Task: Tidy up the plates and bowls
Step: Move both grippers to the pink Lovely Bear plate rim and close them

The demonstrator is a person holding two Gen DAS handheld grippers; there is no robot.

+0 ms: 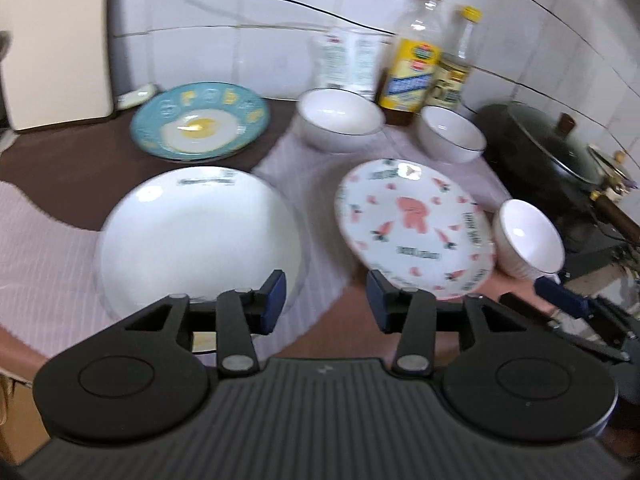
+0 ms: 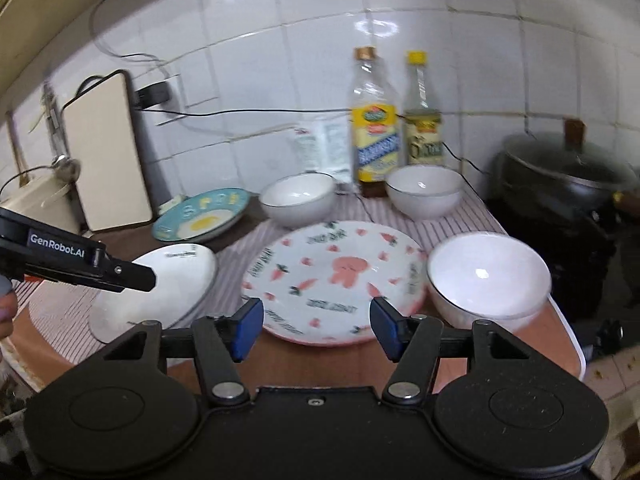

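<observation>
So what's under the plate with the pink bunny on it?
The pink bunny plate sits on a striped cloth, its near edge over the brown table. Directly beneath is hidden.

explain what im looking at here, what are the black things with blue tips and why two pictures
They are two hand-held claws, one in each of a person's hands, with no robot arm. Each carries a camera looking forward between its fingers, so there is one picture per claw. The left claw and right claw are both open and hold nothing. The other claw shows at the edge of each picture. On the counter lie a white plate, a bunny plate, an egg plate and three white bowls. Behind stand two bottles, and a lidded pot sits at the right.
</observation>
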